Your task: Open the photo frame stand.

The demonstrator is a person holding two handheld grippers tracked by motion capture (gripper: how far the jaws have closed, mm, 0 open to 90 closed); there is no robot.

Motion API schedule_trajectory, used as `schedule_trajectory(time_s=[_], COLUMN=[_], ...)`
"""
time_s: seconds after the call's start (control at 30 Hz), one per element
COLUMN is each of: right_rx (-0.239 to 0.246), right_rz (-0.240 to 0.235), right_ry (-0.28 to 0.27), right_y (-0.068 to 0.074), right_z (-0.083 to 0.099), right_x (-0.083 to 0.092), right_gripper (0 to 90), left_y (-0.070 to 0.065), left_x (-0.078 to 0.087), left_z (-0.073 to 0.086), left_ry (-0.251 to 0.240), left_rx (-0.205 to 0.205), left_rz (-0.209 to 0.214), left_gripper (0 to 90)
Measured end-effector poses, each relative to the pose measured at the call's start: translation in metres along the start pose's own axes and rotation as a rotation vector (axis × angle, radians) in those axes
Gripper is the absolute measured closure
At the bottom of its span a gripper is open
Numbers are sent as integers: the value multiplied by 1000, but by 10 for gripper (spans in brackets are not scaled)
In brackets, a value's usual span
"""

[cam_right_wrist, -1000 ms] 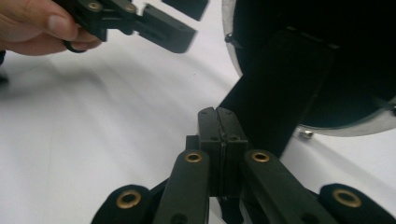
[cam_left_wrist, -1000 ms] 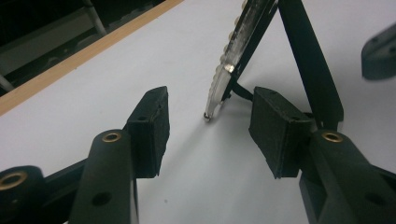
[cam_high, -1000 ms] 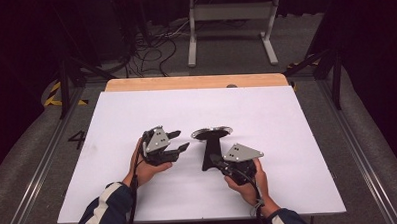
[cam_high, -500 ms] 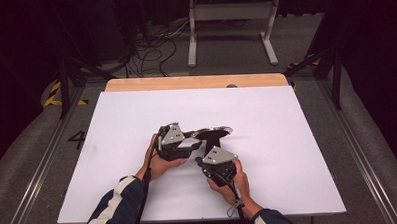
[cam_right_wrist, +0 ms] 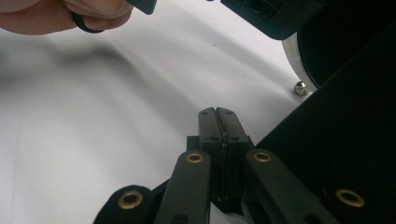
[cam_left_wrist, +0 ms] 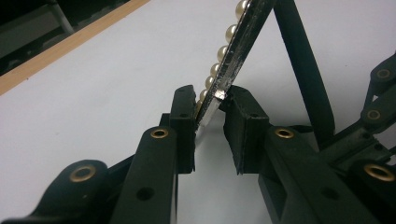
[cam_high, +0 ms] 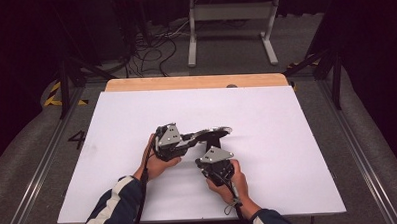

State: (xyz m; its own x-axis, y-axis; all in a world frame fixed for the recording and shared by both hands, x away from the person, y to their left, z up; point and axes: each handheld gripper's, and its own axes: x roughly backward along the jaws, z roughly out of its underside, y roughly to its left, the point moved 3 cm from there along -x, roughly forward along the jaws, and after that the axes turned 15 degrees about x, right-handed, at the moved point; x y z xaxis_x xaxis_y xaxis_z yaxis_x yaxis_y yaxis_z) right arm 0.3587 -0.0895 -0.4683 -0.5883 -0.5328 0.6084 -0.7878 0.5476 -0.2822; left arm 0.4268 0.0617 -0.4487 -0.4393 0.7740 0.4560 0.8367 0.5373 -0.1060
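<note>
At the middle of the white tabletop (cam_high: 288, 154), the left gripper (cam_left_wrist: 210, 105), its jaws just closing, is pinching the thin rim of the pearl-edged mirror (cam_left_wrist: 236, 51); that rim could be slipping out. Right gripper (cam_right_wrist: 217, 122) is staying clenched, empty.

A white table top (cam_high: 287, 139) with a wooden strip (cam_high: 195, 82) along its far edge stands on grey carpet (cam_high: 32, 148). Beyond it — a pale metal stand (cam_high: 231, 21), tangled cables (cam_high: 154, 48), yellow-black floor tape (cam_high: 53, 94) — the room is dark.
</note>
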Motion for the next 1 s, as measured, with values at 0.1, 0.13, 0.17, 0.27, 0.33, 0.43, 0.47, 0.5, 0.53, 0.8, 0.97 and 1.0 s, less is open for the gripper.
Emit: schedule_trajectory(time_s=[0.1, 0.13, 0.17, 0.27, 0.33, 0.43, 0.47, 0.5, 0.53, 0.8, 0.97, 1.0], right_rx=[0, 4, 4, -1, 1, -1, -4, -2, -1, -8, 1, 0], right_rz=[0, -1, 0, 1, 6, 7, 6, 5, 7, -5, -5, -4], right_ry=[6, 10, 11, 12, 14, 16, 15, 14, 15, 19, 21, 25], right_y=[0, 0, 0, 0, 1, 2, 2, 1, 1, 1, 2, 2], right_z=[0, 1, 1, 0, 0, 1, 1, 1, 1, 2, 3, 3], right_x=[1, 1, 0, -1, -1, 0, 0, 0, 1, 3, 4, 4], right_gripper=[900, 900, 900, 900, 900, 900, 900, 900, 900, 900, 900, 900], left_y=[-1, -1, 0, -1, -2, -2, -2, -2, -2, -4, -5, -6], left_x=[1, 1, 1, 1, 1, 1, 1, 1, 1, 2, 5, 5], left_z=[1, 1, 1, 1, 1, 2, 2, 2, 2, 1, 1, 1], left_ry=[1, 2, 1, 3, 4, 5, 6, 5, 4, 15, 20, 21], left_rx=[-6, -9, -10, -11, -20, -27, -31, -32, -34, -70, -92, -93], left_rz=[-6, -6, -5, -9, -19, -23, -21, -19, -17, -36, -42, -46], left_gripper=[746, 747, 746, 747, 749, 751, 752, 752, 752, 756, 762, 764])
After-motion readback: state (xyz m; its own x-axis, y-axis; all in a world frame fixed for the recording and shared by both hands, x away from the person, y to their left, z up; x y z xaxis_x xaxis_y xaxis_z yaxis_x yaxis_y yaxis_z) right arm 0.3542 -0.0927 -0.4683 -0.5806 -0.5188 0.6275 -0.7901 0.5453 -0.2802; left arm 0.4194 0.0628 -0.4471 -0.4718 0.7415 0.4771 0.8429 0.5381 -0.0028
